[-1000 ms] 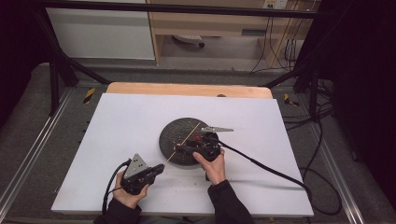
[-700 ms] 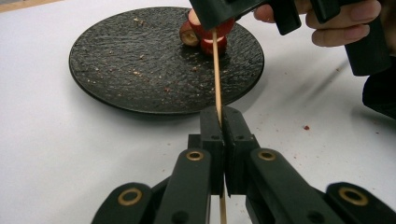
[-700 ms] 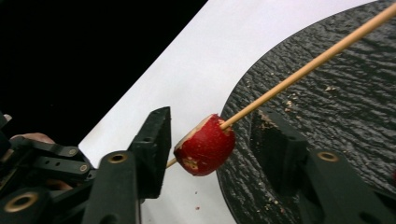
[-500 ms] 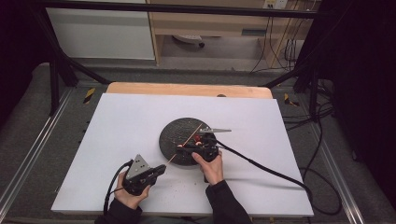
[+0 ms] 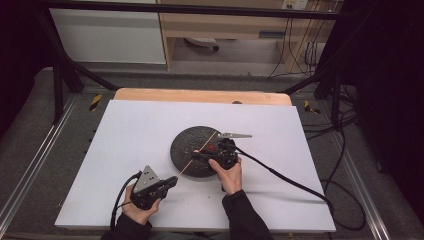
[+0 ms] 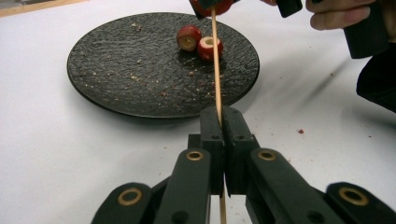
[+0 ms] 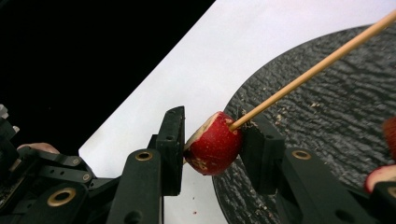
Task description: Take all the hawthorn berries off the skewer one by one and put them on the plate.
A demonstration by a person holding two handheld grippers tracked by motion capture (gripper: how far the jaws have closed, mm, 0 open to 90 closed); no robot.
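the right tool point(image 7: 212, 144) has just closed, clamping a red fruit point(image 7: 214, 148); the left tool point(image 6: 223, 126) clamps the skewer point(image 6: 216, 70) entering that fruit above the plate point(image 6: 140, 84).

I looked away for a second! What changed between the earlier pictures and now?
The right gripper has just been closing its jaws and is now shut on a red fruit piece, with the skewer tip against the fruit. That hand shifted only slightly over the plate. The left gripper stayed shut on the skewer, in place. The two fruit pieces lie on the plate.
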